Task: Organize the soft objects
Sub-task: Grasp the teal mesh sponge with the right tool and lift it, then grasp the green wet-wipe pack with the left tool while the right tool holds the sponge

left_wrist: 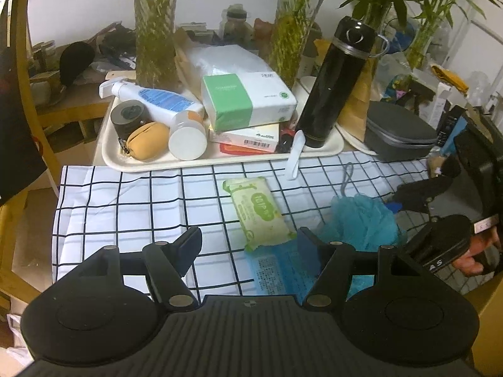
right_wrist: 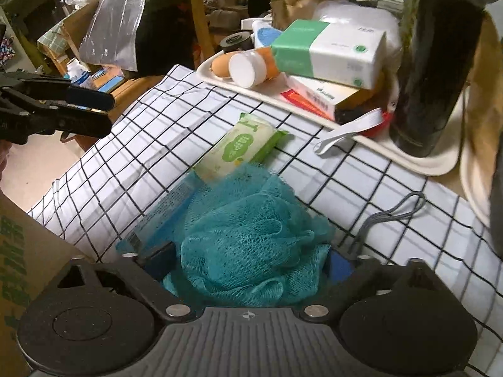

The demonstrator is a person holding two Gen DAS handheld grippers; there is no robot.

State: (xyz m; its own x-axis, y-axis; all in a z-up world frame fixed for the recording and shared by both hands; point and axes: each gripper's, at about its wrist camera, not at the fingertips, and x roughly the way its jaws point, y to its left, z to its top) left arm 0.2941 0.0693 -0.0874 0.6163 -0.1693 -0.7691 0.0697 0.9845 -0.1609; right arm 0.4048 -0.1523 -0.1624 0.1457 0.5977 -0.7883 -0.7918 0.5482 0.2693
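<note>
Your right hand-held gripper [right_wrist: 250, 259] sits with its fingers on either side of the teal mesh bath pouf [right_wrist: 251, 245], the netting bunched between them; whether they are pressing it, you cannot tell from this view. The pouf rests on the black-and-white grid cloth covering the tabletop [right_wrist: 132, 144], its grey cord loop [right_wrist: 389, 216] trailing to the right. Part of the pouf lies over a flat blue plastic packet [right_wrist: 169, 207], and just beyond it lies a green-and-cream pack of wet wipes [right_wrist: 242, 147]. Your left hand-held gripper [left_wrist: 248, 245] hovers released above the cloth, jaws wide apart, the wipes pack [left_wrist: 256, 212] and the blue packet [left_wrist: 276, 267] showing between them. Behind, a cream tray [left_wrist: 220, 157] carries a green-and-white tissue pack [left_wrist: 248, 100] and a tall black flask [left_wrist: 336, 81]
</note>
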